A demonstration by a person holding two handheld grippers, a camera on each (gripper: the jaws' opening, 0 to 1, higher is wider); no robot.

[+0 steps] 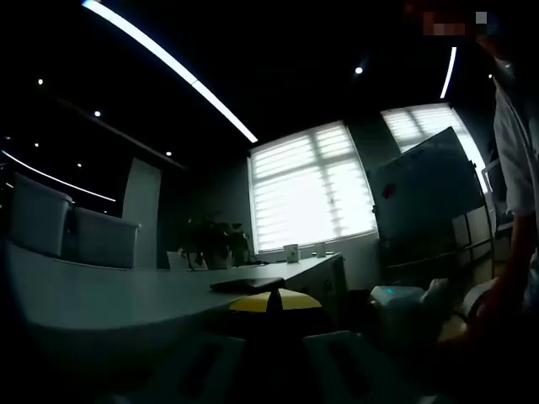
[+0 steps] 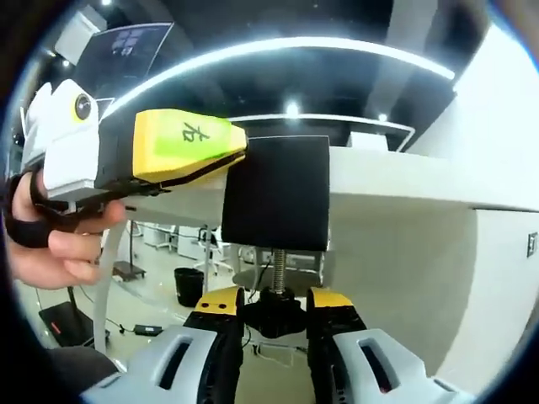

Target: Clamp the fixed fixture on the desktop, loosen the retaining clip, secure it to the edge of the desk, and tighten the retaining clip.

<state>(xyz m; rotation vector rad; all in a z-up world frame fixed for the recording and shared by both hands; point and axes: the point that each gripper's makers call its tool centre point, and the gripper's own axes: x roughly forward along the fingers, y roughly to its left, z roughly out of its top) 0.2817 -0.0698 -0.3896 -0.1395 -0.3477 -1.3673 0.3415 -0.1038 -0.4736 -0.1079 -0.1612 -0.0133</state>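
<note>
- Clamp sits on the desk edge, at centre.
- Right gripper pinches its knob at 6 o'clock.
- Left gripper, at 10 o'clock, touches the clamp; its jaws' state: cannot tell.

Black fixture, yellow-tipped black claw, white desk, yellow-green left claw

An office meeting room: a long pale conference table runs toward a window with slatted blinds, with padded chairs along its far side. Beside the window stands a whiteboard; strip lights cross the ceiling above the table.
</note>
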